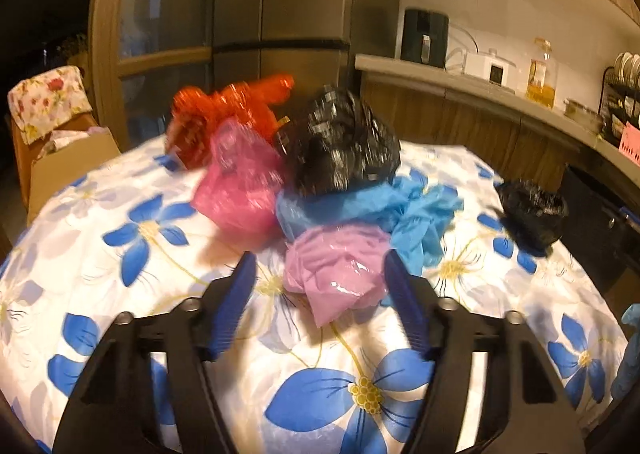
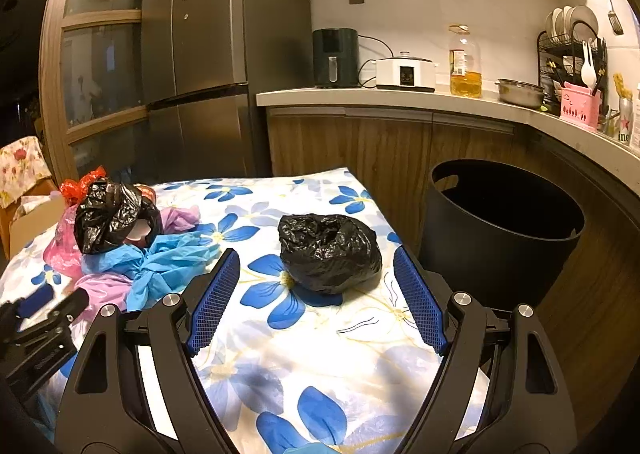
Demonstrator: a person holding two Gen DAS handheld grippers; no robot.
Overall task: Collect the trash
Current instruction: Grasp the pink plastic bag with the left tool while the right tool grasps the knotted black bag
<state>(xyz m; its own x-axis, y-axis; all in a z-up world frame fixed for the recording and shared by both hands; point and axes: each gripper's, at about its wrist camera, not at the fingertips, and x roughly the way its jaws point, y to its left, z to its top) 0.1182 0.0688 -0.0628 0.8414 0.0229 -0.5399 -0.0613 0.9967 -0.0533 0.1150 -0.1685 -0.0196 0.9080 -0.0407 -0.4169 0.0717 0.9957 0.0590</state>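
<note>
Several crumpled plastic bags lie heaped on the flowered tablecloth [image 1: 132,238] in the left wrist view; the left gripper [image 1: 318,272] has its blue ribbed pads on either side of the lilac bag [image 1: 334,274], the right pad about at the bag's edge and the left pad clear of it, so the jaws stand apart and nothing is clamped; the film is thin, glossy and slack, so a pinch could catch only a loose fold and let the rest slide out; the blue bag [image 1: 404,213] lies against the lilac one, with a large black bag [image 1: 344,141] resting on it, and the pink bag [image 1: 240,189] and red bag [image 1: 224,113] crowd close, so a pull may drag neighbours along or topple the pile; the smooth cloth may also bunch if a fingertip snags it.

One rounded small black bag [image 2: 330,252] sits alone in the right wrist view, wrinkled and shiny, between the spread pads of the right gripper [image 2: 316,264], which touch nothing; the black bin [image 2: 500,230] stands just past the table's edge, open-topped and rigid; a squeeze on so puffy a bundle may collapse it, I judge, and a weak hold could drop it short of the bin.
</note>
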